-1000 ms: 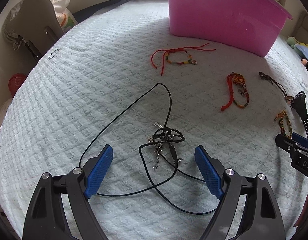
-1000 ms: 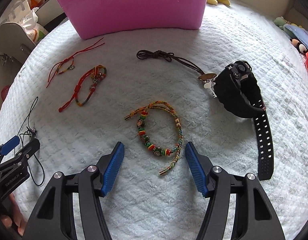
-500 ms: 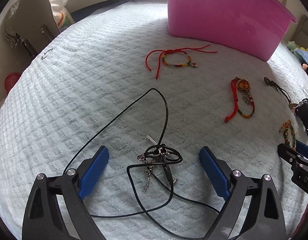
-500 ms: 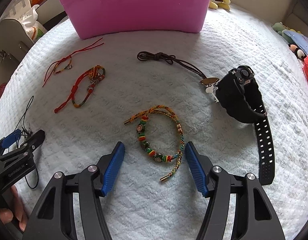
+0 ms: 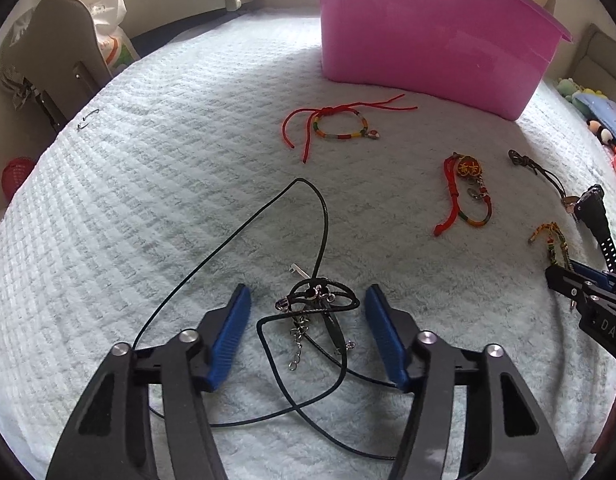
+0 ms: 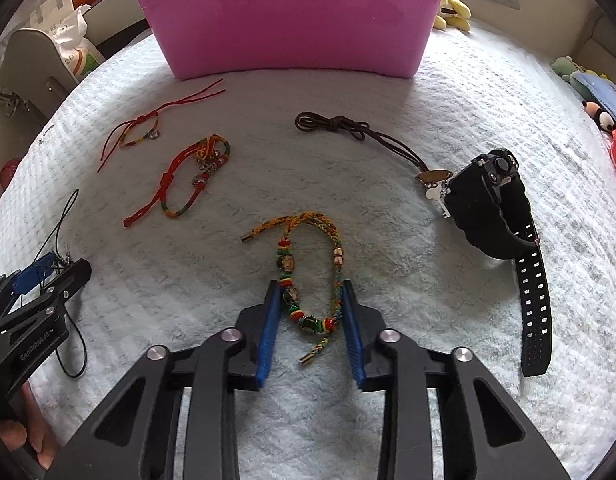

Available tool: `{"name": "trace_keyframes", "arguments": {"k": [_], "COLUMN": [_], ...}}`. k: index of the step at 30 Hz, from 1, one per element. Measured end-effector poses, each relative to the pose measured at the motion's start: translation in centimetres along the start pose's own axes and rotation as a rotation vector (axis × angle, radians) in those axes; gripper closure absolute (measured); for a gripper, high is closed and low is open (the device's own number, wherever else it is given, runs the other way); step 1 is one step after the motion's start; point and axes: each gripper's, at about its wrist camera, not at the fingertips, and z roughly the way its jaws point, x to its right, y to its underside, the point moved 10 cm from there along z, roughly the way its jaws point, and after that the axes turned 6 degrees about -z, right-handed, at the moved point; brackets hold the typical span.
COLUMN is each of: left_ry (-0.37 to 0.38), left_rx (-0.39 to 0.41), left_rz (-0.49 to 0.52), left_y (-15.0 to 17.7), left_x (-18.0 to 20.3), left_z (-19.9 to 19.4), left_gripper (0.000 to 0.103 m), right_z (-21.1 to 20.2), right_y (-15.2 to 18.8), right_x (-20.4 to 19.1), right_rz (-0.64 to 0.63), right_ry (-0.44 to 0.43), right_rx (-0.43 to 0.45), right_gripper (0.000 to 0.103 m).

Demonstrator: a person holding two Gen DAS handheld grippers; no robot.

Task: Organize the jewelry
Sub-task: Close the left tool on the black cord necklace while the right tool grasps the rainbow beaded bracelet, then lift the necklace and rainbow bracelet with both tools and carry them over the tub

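Both claws are working at once, each pointing steeply down at the pale blue textured bedspread (image 5: 156, 184).

Nearest: left claw (image 5: 308, 320) is straddling the black cord necklace with a ring pendant and a short silver chain (image 5: 316, 300). Jaws have just been closing, but the blue pads are standing clear of the tangle on both sides, so nothing is gripped yet.

Right claw (image 6: 308, 316) has also just been closing, around the lower loop of the multicoloured braided bracelet with green and red beads (image 6: 304, 276). Pads are sitting right against the beaded side and the braided side. Reading that as pinching; bracelet is still lying flat on the bedspread, not lifted.

Further out, all untouched:
- red-cord bracelet with a round orange charm (image 5: 468, 196)
- thin red-string bracelet with a striped band (image 5: 340, 128)
- dark brown knotted cord with an oval metal tag (image 6: 364, 132), tag end touching the watch
- chunky black digital watch with a perforated rubber strap (image 6: 492, 208)

Far end: large pink plastic bin (image 6: 292, 16), standing on the bedspread. Presumably the drop-off. Its inside is not visible, so I cannot tell what is in it.

Progress judgement: early. Six pieces are still lying out, none in transit. Left: finish both grabs, carry, then four more.
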Motion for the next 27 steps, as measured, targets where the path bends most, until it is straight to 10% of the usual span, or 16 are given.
{"name": "trace_keyframes", "arguments": {"k": [4, 27], "left_ry": [0.003, 0.089], "left_rx": [-0.001, -0.048], "left_rz": [0.002, 0.016], "left_y": [0.0, -1.4], "left_x": [-0.5, -3.3], "left_z": [-1.0, -13.6], "left_gripper": [0.092, 0.093], "right_z": [-0.5, -12.4], "right_y": [0.1, 3.2], "right_x": [-0.3, -2.9], "right_rz": [0.021, 0.142], "right_ry": [-0.009, -0.104], "right_rx": [-0.002, -0.072], "right_gripper": [0.094, 0.094]}}
